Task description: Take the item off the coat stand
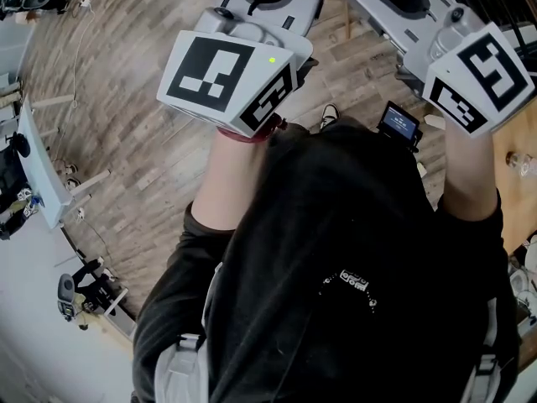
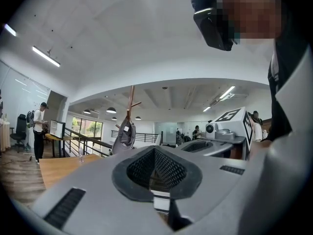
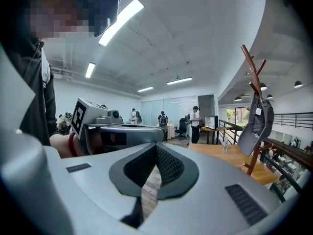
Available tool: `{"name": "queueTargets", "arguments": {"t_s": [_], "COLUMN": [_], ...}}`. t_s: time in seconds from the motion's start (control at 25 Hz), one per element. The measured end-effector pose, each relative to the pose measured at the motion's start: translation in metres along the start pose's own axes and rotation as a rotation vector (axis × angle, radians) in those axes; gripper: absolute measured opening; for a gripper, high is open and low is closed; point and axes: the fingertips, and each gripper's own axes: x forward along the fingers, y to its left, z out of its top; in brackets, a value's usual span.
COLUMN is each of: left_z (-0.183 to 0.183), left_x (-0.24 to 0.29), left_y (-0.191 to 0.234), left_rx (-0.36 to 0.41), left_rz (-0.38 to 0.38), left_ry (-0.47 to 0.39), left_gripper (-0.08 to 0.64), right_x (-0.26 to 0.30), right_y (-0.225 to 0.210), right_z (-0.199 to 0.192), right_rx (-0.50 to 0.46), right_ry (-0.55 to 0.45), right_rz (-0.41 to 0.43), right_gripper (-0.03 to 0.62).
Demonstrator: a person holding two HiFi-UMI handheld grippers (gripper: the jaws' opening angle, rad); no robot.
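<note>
Left gripper view: we see the left gripper (image 2: 155, 151) with a smooth grey shell. Its fingers (image 2: 139, 170), lined with dark meshed pads, are closed together with nothing between them. Far ahead stands the coat stand (image 2: 131, 104), a thin brown wooden pole with short slanted branches. A soft grey cap (image 2: 125, 135) hangs on it, well apart from the gripper. In the right gripper view, the right gripper (image 3: 157, 151) is also fully closed and empty, and its dark pads meet in a pointed shape. There the coat stand is at the right side, and the cap on it carries a small white tag. In the head view, we see a wooden plank floor (image 1: 126, 107) below both grippers.
</note>
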Motion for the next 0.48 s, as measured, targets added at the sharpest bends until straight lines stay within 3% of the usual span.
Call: {"name": "queueTargets", "arguments": {"t_s": [0.48], "left_z": [-0.016], "left_x": [0.026], "left_y": [0.003], "left_rx": [0.006], "left_rz": [-0.054], "left_ry": [0.032], "left_gripper": [-0.005], "right_x": [-0.001], "right_y": [-0.025], "right_z": [-0.016], "right_rx": [0.042], "right_ry": [-0.005], "right_rz": [-0.03], "right_gripper": [0.017]}}
